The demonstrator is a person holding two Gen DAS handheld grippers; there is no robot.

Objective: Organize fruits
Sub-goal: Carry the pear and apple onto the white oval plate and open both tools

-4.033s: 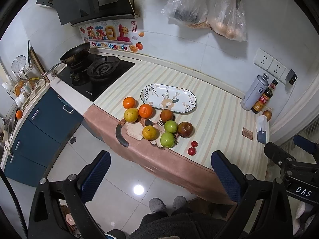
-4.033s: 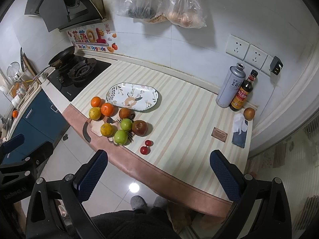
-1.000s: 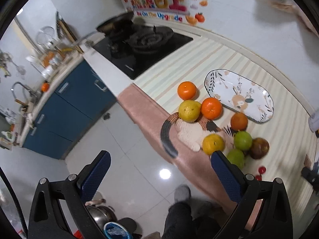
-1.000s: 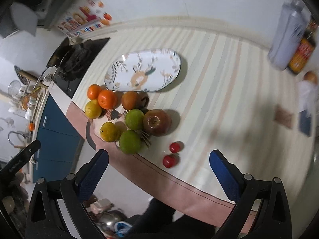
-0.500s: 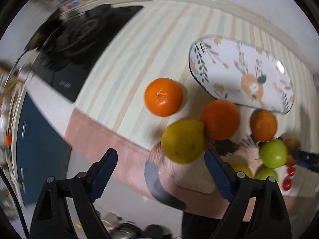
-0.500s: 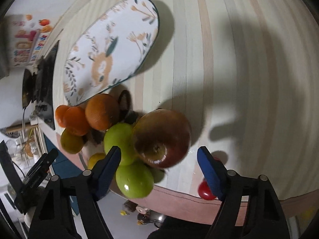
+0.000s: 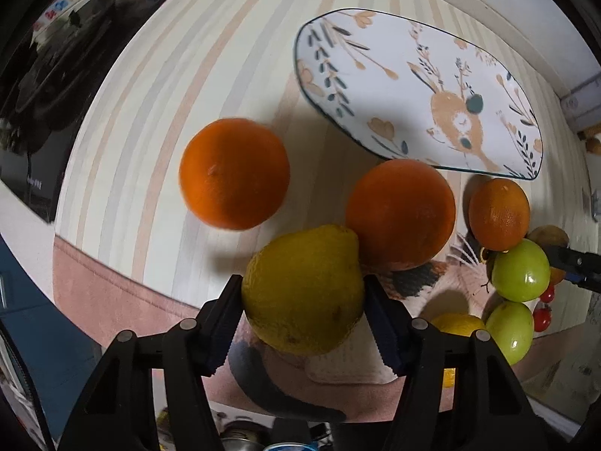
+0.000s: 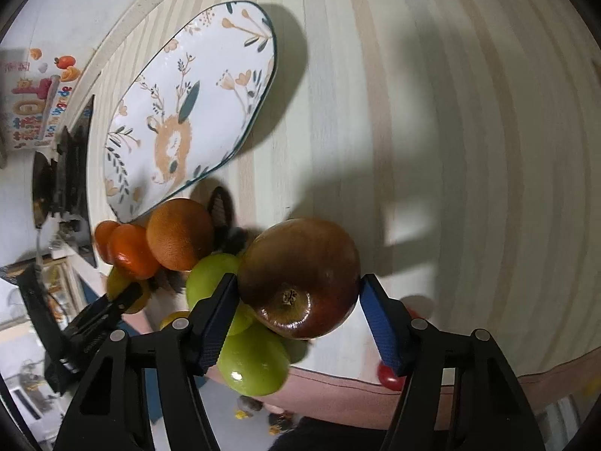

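Observation:
In the left wrist view my left gripper (image 7: 304, 312) is shut on a yellow lemon (image 7: 304, 289), both pads against its sides. Beyond it lie two oranges (image 7: 233, 173) (image 7: 400, 213), a smaller orange (image 7: 499, 215) and two green apples (image 7: 521, 270) (image 7: 509, 326). The oval deer-pattern plate (image 7: 413, 86) is empty. In the right wrist view my right gripper (image 8: 300, 319) brackets a dark red apple (image 8: 300, 278); the left pad touches it, the right pad stands just off it. Green apples (image 8: 253, 364) (image 8: 210, 278) sit beside it. The plate (image 8: 188, 112) lies beyond.
The fruits lie near the counter's front edge on a striped cloth (image 8: 450, 150), partly on a cat-shaped mat (image 7: 353, 368). Small red tomatoes (image 7: 542, 318) (image 8: 390, 376) sit at the right of the pile. A black stove (image 7: 56, 75) is at the far left.
Both grippers have moved in close to the fruit pile. The left one has closed on the lemon; the right one has narrowed around the red apple.

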